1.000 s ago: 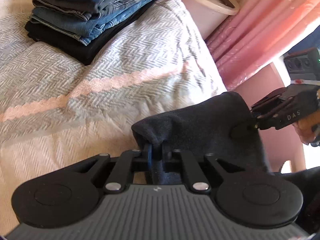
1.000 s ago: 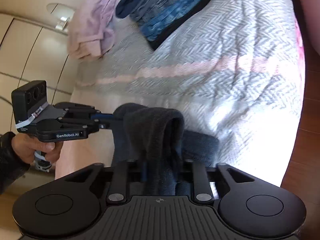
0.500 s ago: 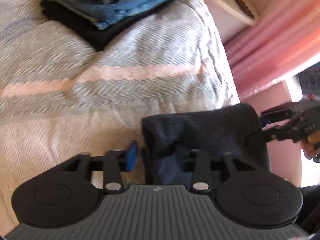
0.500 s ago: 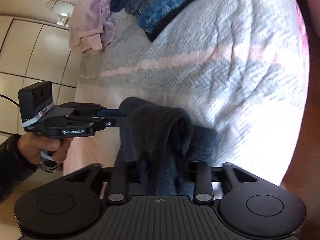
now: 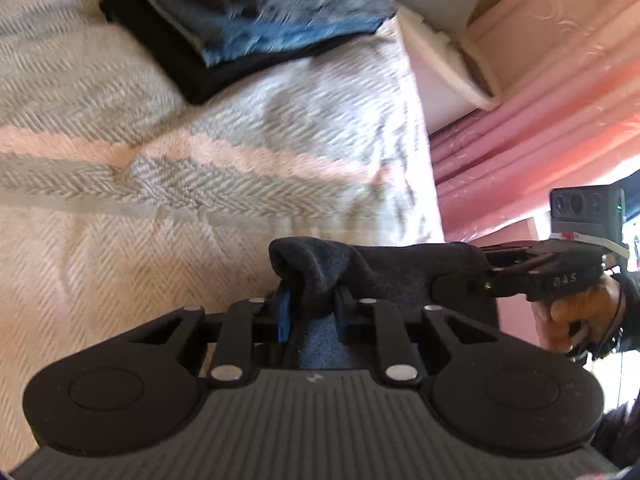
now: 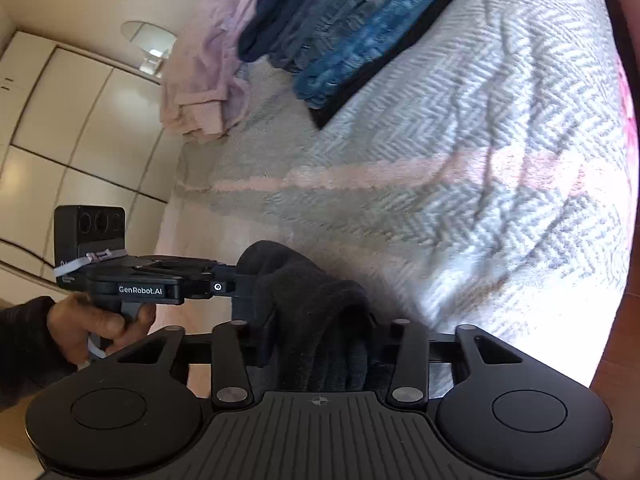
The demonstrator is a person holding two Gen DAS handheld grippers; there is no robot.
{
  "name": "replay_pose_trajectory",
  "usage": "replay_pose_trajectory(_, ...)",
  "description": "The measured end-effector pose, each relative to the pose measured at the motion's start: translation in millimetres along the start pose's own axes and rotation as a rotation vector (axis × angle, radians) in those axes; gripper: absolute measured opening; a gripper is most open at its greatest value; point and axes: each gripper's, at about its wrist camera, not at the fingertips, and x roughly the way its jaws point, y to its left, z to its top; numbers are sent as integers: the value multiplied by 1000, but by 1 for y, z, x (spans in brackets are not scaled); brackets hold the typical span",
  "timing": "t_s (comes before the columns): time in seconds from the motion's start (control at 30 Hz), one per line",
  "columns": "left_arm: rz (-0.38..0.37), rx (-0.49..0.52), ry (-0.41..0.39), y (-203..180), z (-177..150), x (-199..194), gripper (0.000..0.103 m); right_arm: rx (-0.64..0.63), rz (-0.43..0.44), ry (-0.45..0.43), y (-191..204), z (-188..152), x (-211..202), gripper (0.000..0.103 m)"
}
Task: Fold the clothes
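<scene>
Jaws of both grippers are closing on one dark grey fleece garment [image 5: 384, 276]: left gripper [image 5: 310, 312] pinches one bunched end, right gripper [image 6: 320, 344] the other, above the grey-and-pink herringbone bedspread [image 6: 460, 184].

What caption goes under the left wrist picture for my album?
Two closing hand-held grippers, left and right, hold a dark garment above the herringbone bedspread, folded jeans stacked behind.
</scene>
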Motion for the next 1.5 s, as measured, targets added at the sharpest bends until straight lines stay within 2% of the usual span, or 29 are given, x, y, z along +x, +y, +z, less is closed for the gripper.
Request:
replay_pose_trajectory(0.07, -9, 24, -26, -12, -11, -23, 16, -30, 27, 14, 12, -3, -11, 30)
replay_pose_trajectory(0.3, -10, 48, -70, -46, -49, -92, 15, -77, 130, 84, 67, -30, -51, 28)
replay_pose_trajectory(0.37, -5, 24, -59, -48, -54, -102, 15, -77, 180, 118, 84, -37, -60, 28)
replay_pose_trajectory(0.43, 16, -9, -25, -39, -50, -84, 15, -79, 192, 140, 90, -38, -58, 28)
replay_pose_trajectory(0.47, 27, -26, -7, -34, -48, -74, 15, -63, 174, 138, 81, -36, -53, 28)
replay_pose_trajectory(0.5, 38, -50, 17, -26, -43, -56, 10, -43, 151, 133, 71, -33, -46, 28)
replay_pose_trajectory(0.57, 87, -79, 41, -8, -35, -18, 9, 35, 81, 120, 37, -24, -27, 28)
replay_pose_trajectory(0.63, 91, -126, 40, 10, -27, 9, 9, 69, 18, 102, 8, -13, -11, 28)
replay_pose_trajectory(0.73, 94, -138, 64, 23, -20, 32, 12, 82, -5, 94, -15, 2, 4, 30)
replay_pose_trajectory(0.9, 120, -128, 50, 18, -26, 9, 20, 101, 3, 98, -18, 8, 1, 44)
replay_pose_trajectory(1.0, 149, -116, 26, 9, -37, -20, 20, 122, -22, 47, -14, 4, -19, 48)
replay_pose_trajectory(1.07, 139, -83, 17, -4, -51, -36, 20, 116, -55, 5, -6, -2, -33, 49)
replay_pose_trajectory(1.2, 107, 26, 53, -37, -99, -49, 20, 59, -62, -92, 21, -28, -57, 49)
replay_pose_trajectory(1.33, 122, 103, 86, -47, -155, -27, 20, -9, -45, -162, 57, -67, -68, 49)
replay_pose_trajectory(1.43, 132, 98, 22, -41, -179, -9, 20, -31, 2, -132, 76, -106, -60, 49)
replay_pose_trajectory(1.5, 129, 82, -29, -38, -187, -6, 20, -75, 13, -78, 88, -139, -52, 49)
